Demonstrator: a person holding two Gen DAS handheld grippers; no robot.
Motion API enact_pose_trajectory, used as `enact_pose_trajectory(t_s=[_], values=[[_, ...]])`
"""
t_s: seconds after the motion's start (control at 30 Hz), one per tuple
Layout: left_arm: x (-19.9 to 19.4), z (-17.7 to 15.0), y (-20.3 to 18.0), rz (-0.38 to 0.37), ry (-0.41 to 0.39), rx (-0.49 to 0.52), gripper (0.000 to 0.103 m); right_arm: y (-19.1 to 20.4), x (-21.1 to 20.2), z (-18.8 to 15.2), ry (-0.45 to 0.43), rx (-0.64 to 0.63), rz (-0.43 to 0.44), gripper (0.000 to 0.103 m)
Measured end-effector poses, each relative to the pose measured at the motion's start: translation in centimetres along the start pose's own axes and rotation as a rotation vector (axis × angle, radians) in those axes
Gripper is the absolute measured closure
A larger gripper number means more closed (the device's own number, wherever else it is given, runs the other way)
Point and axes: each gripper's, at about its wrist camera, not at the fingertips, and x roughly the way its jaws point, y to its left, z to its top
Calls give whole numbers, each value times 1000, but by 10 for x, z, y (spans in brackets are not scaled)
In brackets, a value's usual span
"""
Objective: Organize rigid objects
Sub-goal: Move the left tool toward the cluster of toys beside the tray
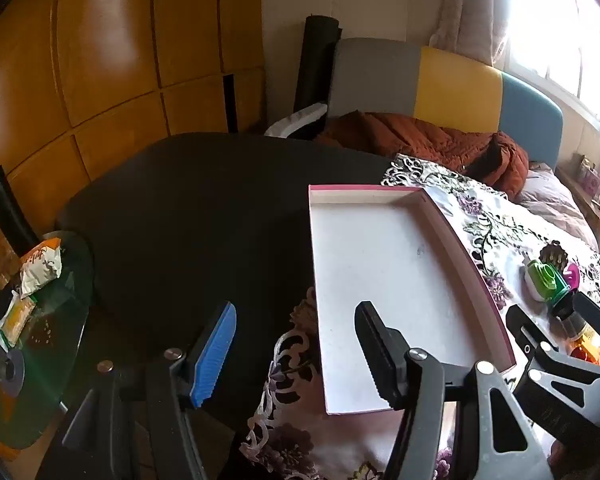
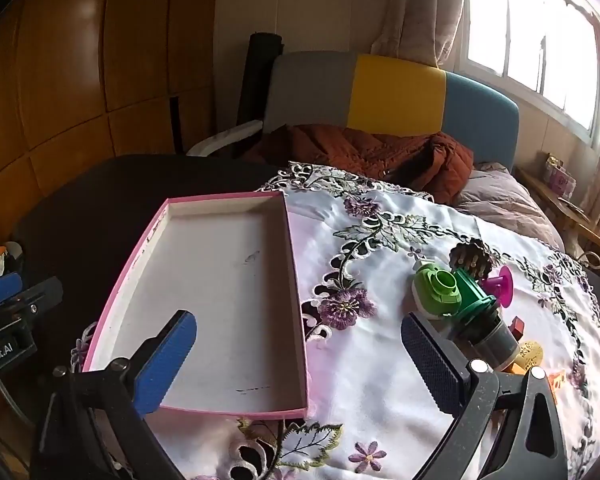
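Observation:
An empty pink-rimmed white box [image 2: 220, 280] lies on the embroidered white cloth [image 2: 380, 360]; it also shows in the left wrist view [image 1: 380, 272]. A cluster of small rigid toys sits to its right: a light green piece [image 2: 438, 290], a dark green piece [image 2: 472, 292], a magenta piece [image 2: 502, 284], a pine cone [image 2: 470, 258], a grey cylinder [image 2: 496, 338] and a yellow ball [image 2: 530, 354]. My right gripper [image 2: 300, 356] is open and empty above the box's near right corner. My left gripper [image 1: 296, 348] is open and empty at the box's near left edge.
A dark round table [image 1: 188, 216] carries the cloth. A glass side table [image 1: 40, 340] with snack packets stands at the left. A bed with a rust-brown quilted coat [image 2: 364, 152] and a grey, yellow and blue headboard lies behind. Wooden wardrobe at the left, window at the right.

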Motion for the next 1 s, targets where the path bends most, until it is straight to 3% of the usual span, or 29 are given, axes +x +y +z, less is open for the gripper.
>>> enact_pose_trajectory(t_s=[0.53,0.7,1.0], values=[[-2,4,-17,-96,7,79,40,-34,0,8,-7,25,-11,0],[-4,4,-20,-160,5,90,40,-46,-1,10,-7,31,-13,0],[1,1,-35,-283,51,120,40,-113,2,22,16,132,-58,0]])
